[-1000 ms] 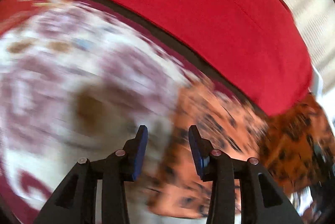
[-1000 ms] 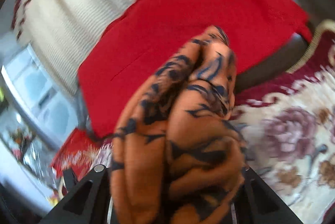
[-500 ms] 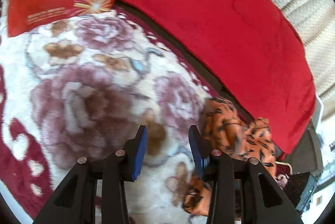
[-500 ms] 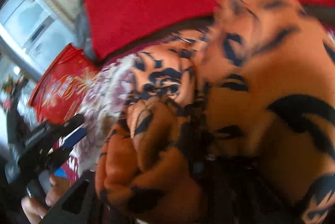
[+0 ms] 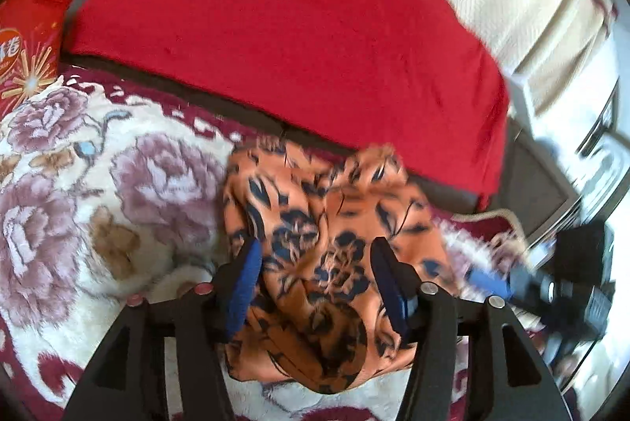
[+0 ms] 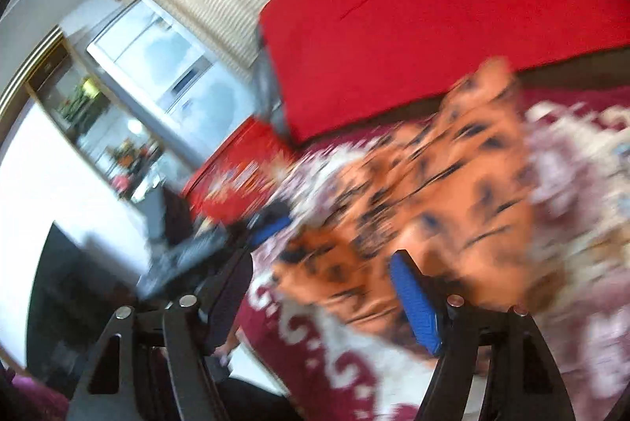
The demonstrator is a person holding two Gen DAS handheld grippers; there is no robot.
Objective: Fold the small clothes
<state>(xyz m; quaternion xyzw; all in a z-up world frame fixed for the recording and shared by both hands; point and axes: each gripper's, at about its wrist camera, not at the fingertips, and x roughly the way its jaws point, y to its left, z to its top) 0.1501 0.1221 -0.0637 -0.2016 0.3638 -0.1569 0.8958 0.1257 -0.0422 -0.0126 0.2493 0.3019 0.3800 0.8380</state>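
Left gripper point(image 5: 315, 263) jaws opening, apart over orange flowered garment point(image 5: 315, 224), pads not pressing it. Right gripper point(image 6: 319, 287) spread, nothing clamped. Garment lies crumpled on floral rug point(image 5: 78, 184) beside red blanket point(image 5: 295, 27).

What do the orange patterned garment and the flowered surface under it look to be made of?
Orange garment: apparently a thin, soft woven fabric, matte, with a dark floral print; it lies in loose crumpled folds. Flowered surface: seems a plush fleece-like blanket or rug, with fuzzy pile blurring the rose pattern. Exact fibres cannot be told.
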